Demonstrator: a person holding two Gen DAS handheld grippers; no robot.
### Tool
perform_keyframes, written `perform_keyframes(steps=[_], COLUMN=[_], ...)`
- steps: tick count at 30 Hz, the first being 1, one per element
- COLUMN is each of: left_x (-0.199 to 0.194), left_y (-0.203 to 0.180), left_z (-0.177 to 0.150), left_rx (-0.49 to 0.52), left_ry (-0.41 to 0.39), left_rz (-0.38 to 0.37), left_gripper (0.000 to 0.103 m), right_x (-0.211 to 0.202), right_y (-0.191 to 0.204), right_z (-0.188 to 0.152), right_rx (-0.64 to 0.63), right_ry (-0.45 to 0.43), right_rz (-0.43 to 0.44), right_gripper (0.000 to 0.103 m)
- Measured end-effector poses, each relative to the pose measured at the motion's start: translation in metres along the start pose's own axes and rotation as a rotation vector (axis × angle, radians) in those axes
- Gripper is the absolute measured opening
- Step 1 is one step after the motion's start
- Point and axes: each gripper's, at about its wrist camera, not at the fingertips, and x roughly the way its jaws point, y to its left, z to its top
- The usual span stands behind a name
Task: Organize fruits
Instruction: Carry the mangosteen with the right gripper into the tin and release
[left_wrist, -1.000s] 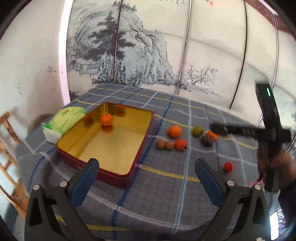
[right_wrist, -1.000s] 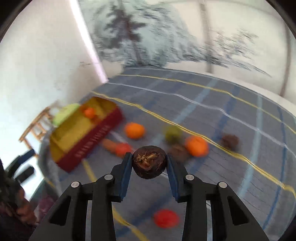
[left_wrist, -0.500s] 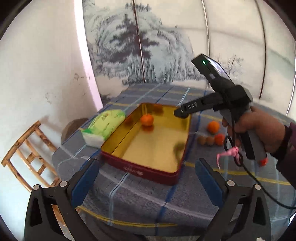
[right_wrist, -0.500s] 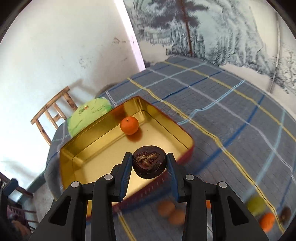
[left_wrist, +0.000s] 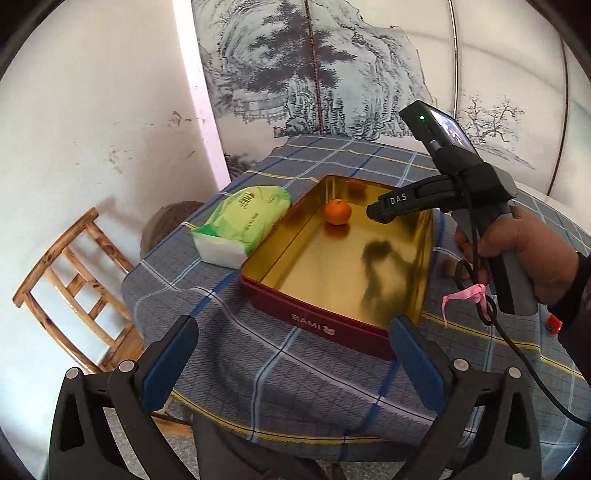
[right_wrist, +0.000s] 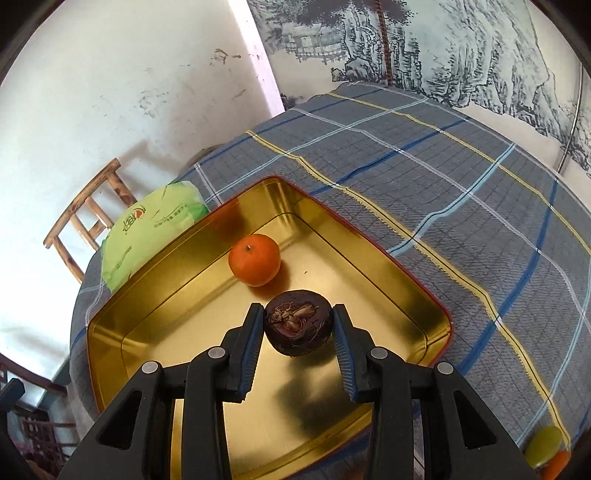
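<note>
Tin holds one orange; right gripper clamps dark fruit above it, unreleased; left gripper wide open, empty; more fruit remains beside tin.

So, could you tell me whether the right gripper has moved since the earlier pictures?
Yes: the right gripper, shut on the dark fruit, moved from the loose fruits to above the gold tin.

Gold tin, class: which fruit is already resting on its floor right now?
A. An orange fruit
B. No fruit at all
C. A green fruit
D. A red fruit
A: a single orange fruit sits on the floor of the gold tin, while the dark brown fruit is in the right gripper, above the tin.
</note>
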Motion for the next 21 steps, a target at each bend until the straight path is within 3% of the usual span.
perform_keyframes(steps=[21], left_x=[0.003], left_y=[-0.001], left_z=[0.001], left_rx=[-0.001], left_ry=[0.005], left_rz=[0.015], left_gripper=[0.102], right_x=[0.015], right_y=[0.009], right_z=[0.008], right_rx=[-0.008], right_ry=[0.005], right_rz=[-0.011], right_gripper=[0.039])
